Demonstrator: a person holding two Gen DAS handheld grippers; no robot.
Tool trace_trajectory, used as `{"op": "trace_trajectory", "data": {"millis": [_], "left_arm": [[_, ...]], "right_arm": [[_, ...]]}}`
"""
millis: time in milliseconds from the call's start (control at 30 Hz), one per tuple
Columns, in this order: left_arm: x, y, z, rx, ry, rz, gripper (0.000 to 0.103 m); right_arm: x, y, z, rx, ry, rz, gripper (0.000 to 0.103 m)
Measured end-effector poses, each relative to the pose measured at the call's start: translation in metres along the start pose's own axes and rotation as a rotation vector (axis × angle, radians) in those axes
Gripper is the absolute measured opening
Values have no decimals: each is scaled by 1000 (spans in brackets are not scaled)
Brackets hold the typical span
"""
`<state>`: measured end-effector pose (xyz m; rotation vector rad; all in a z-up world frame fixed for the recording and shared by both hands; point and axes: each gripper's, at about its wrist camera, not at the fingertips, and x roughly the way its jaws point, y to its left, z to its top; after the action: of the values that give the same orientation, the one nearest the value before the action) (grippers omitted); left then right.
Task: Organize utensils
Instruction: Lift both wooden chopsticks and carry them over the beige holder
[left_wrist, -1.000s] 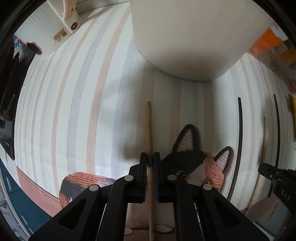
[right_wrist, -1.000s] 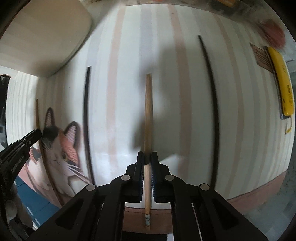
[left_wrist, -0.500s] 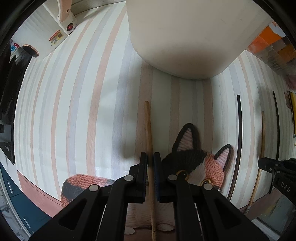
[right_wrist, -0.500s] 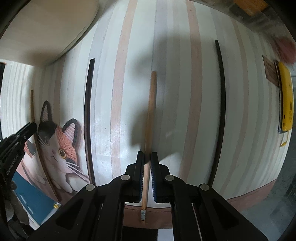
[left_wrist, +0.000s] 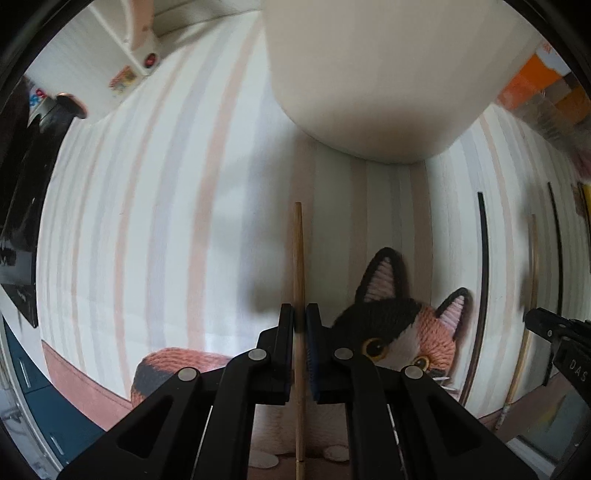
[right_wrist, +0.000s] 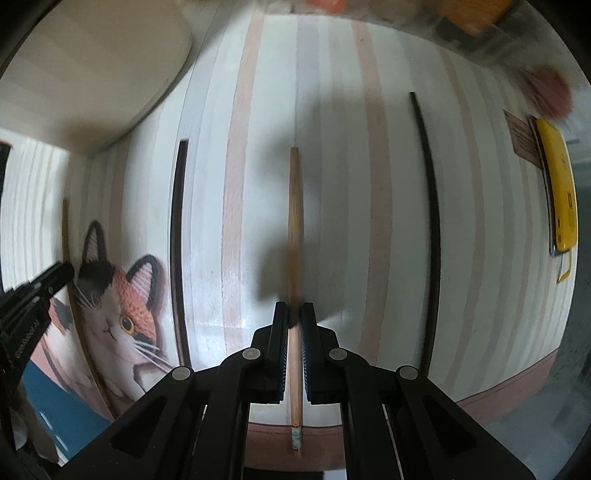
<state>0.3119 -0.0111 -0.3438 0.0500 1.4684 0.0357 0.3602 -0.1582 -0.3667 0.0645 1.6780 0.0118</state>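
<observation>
My left gripper (left_wrist: 299, 314) is shut on a light wooden chopstick (left_wrist: 297, 254) and holds it above the striped mat (left_wrist: 147, 221), pointing at a cream container (left_wrist: 376, 74) just ahead. My right gripper (right_wrist: 294, 314) is shut on a darker wooden chopstick (right_wrist: 294, 221), lifted over the mat. Two black chopsticks (right_wrist: 178, 236) (right_wrist: 430, 206) lie flat on the mat on either side of it. The right gripper also shows at the right edge of the left wrist view (left_wrist: 554, 332), and the left gripper at the left edge of the right wrist view (right_wrist: 33, 295).
A cat picture (left_wrist: 406, 325) is printed on the mat's near edge. A yellow flat object (right_wrist: 557, 192) lies off the mat to the right. A white box (left_wrist: 122, 48) and dark gear (left_wrist: 26, 166) stand at the far left. Orange items (left_wrist: 535, 77) sit at the back right.
Both grippers have risen a little with their chopsticks. The left one has come closer to the cream container. The right one's view has shifted slightly right.
</observation>
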Motion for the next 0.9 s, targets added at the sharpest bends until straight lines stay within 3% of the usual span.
{"op": "trace_trajectory", "data": {"millis": [367, 600, 900], "left_arm": [[-85, 16, -14, -53, -224, -26, 4], [-128, 22, -15, -81, -338, -30, 4], [-175, 38, -10, -132, -464, -33, 4]], "right_arm": [[-75, -11, -21, 40, -271, 44, 7], [-108, -22, -35, 57, -382, 84, 7], [-146, -7, -31, 44, -490, 131, 7]]}}
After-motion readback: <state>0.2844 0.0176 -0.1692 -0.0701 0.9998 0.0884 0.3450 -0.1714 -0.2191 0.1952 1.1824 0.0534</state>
